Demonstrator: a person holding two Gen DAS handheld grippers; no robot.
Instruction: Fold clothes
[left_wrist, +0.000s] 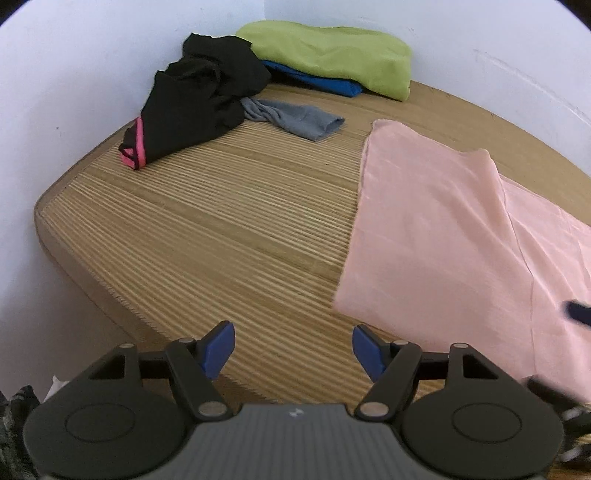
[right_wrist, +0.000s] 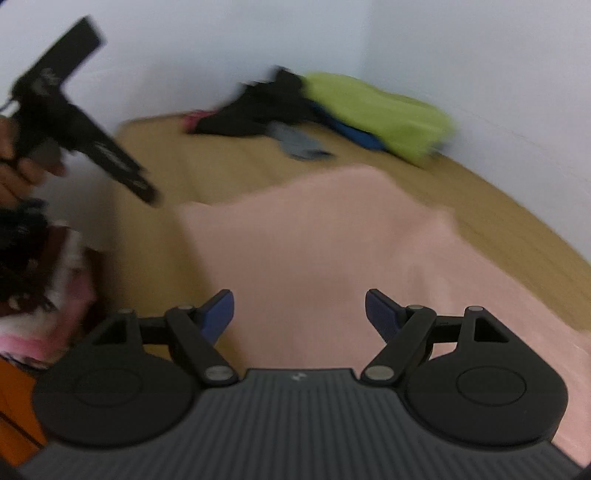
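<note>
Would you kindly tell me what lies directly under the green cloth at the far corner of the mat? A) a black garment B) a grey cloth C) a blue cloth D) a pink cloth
C: a blue cloth pokes out from beneath the green cloth, while the black garment lies beside them.

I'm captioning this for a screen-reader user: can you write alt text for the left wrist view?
The open left gripper, holding nothing, hovers over a slatted bamboo mat, with a pink cloth spread flat to its right. At the far wall lie a crumpled black garment, a grey one and green over blue.
</note>
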